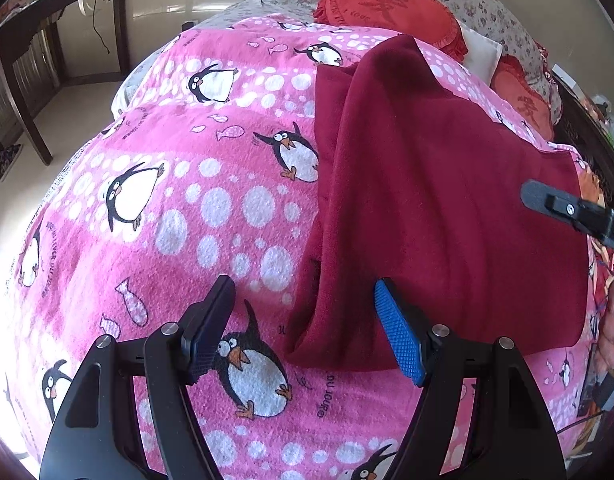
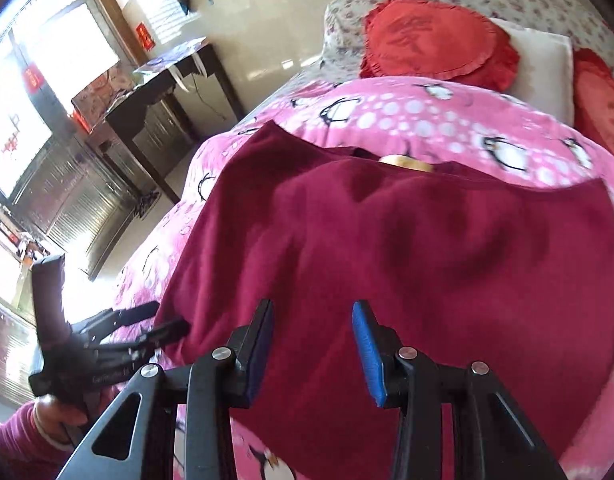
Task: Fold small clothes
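A dark red fleece garment [image 1: 447, 200] lies on the pink penguin blanket [image 1: 187, 208], with its left side folded over in a long ridge. My left gripper [image 1: 303, 332] is open and empty, hovering at the garment's near left corner. My right gripper [image 2: 313, 344] is open and empty just above the garment [image 2: 407, 248] near its front edge. The right gripper also shows at the right edge of the left wrist view [image 1: 563, 208]. The left gripper shows in the right wrist view [image 2: 147, 320], at the garment's left edge.
Two red heart cushions [image 1: 391, 4] and a white pillow [image 2: 543, 64] lie at the head of the bed on a floral sheet. A dark wooden desk [image 2: 163, 92] stands by the wall left of the bed. A small yellowish object [image 2: 407, 162] peeks out behind the garment.
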Available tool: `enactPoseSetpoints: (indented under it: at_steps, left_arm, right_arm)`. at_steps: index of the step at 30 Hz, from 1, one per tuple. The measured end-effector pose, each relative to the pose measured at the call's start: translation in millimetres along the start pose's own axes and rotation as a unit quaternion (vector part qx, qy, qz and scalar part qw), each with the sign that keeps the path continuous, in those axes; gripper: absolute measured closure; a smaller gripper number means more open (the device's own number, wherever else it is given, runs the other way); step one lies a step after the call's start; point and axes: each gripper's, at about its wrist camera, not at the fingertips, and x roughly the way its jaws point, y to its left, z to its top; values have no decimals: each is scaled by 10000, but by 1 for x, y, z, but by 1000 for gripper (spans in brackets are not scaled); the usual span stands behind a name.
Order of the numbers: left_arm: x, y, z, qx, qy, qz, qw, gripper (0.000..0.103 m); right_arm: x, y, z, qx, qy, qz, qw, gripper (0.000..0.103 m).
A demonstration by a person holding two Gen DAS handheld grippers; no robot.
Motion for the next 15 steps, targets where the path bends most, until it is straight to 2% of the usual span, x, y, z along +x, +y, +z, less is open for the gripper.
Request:
enactPoseSetpoints:
  at_steps: [7, 15]
  left_arm:
    - [3, -2, -1, 24, -30, 24, 10000, 30]
    - [4, -1, -3, -30, -88, -19, 10000, 29]
  right_arm:
    - [39, 29, 48, -148, -128, 212, 9996, 64]
    - [87, 48, 93, -206, -128, 3, 9997, 64]
